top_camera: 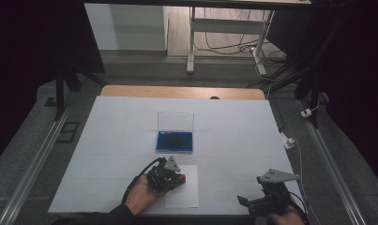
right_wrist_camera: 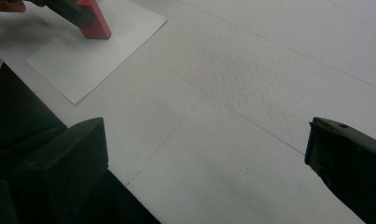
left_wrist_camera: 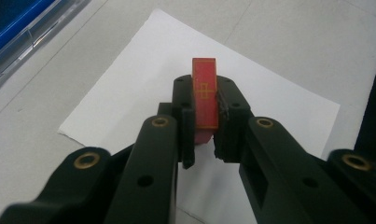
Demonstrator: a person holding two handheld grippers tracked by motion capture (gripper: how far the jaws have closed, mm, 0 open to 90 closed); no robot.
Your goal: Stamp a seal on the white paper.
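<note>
A small red block with gold markings stands on end between the jaws of my left gripper, which is shut on it. Its lower end rests on a white sheet of paper. From above, the left gripper and the red block sit at the top left part of the paper. In the right gripper view the red block stands on the paper at the far upper left. My right gripper is open with nothing between its jaws, low over bare table at the front right.
A flat blue case with its clear lid raised lies just beyond the paper, and its edge lies at the upper left of the left gripper view. The white table top ends near both hands.
</note>
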